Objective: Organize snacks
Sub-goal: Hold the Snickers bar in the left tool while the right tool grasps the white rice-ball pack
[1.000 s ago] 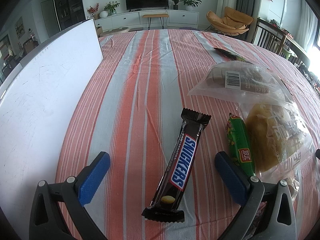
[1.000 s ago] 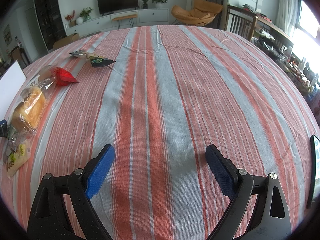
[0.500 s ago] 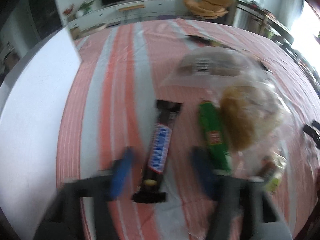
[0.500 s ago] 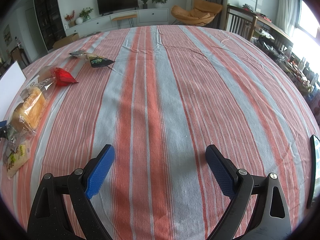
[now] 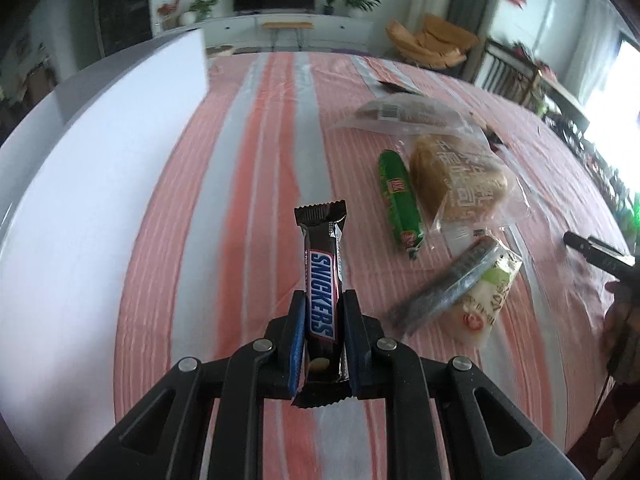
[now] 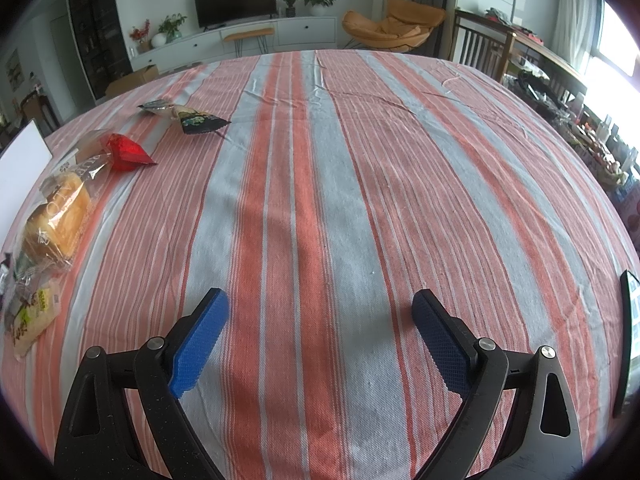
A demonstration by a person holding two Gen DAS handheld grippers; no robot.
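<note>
My left gripper (image 5: 322,300) is shut on a brown Snickers bar (image 5: 321,276) and holds it lifted above the striped tablecloth. To its right lie a green sausage stick (image 5: 399,196), a bagged bread loaf (image 5: 456,176), a clear bag with a barcode (image 5: 404,116) and a pale snack packet (image 5: 480,292). My right gripper (image 6: 320,316) is open and empty over bare cloth. In the right wrist view the bread loaf (image 6: 56,216), a red packet (image 6: 126,152) and a dark packet (image 6: 200,122) lie at the left.
A large white box (image 5: 80,184) stands along the table's left side. The right gripper's tip (image 5: 592,248) shows at the far right of the left wrist view. A dark flat object (image 6: 630,332) sits at the table's right edge.
My left gripper moved forward over the Snickers bar, closed on it and lifted it off the cloth. The right gripper has not moved.
</note>
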